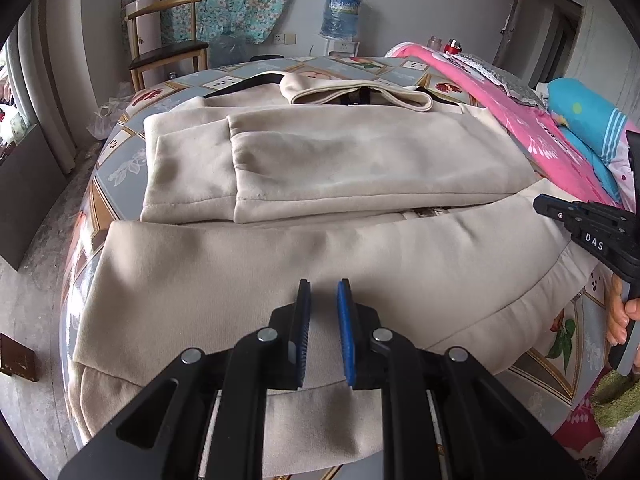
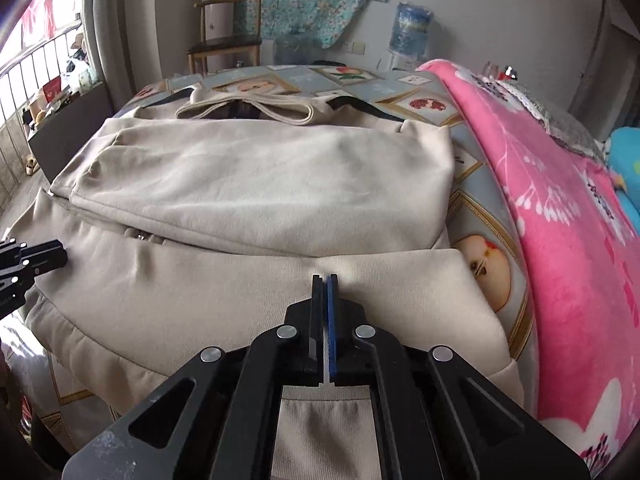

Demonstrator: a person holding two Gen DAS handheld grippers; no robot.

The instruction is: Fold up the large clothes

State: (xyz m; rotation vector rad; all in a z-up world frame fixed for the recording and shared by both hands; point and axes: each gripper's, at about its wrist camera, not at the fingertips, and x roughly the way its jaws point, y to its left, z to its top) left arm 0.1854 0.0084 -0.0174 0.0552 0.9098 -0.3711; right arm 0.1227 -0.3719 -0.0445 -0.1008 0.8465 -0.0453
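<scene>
A large beige zip jacket [image 1: 320, 160] [image 2: 260, 184] lies flat on the bed, collar at the far end, with both sleeves folded across its chest. Its ribbed hem hangs toward me over the bed edge. My left gripper [image 1: 324, 284] hovers over the lower left part near the hem, its blue pads a narrow gap apart with nothing between them. My right gripper [image 2: 325, 278] is over the lower right part with its pads pressed together, tips at the cloth by a small crease. Each gripper shows in the other view: the right gripper [image 1: 538, 202] and the left gripper [image 2: 60, 258].
The bed sheet [image 1: 132, 160] has a fruit-and-frame print. A pink blanket [image 2: 560, 220] and a blue pillow [image 1: 588, 120] pile up along the right side. A wooden chair [image 1: 168, 48] and a water bottle [image 1: 340, 14] stand by the far wall. A hand [image 1: 620, 312] holds the right gripper.
</scene>
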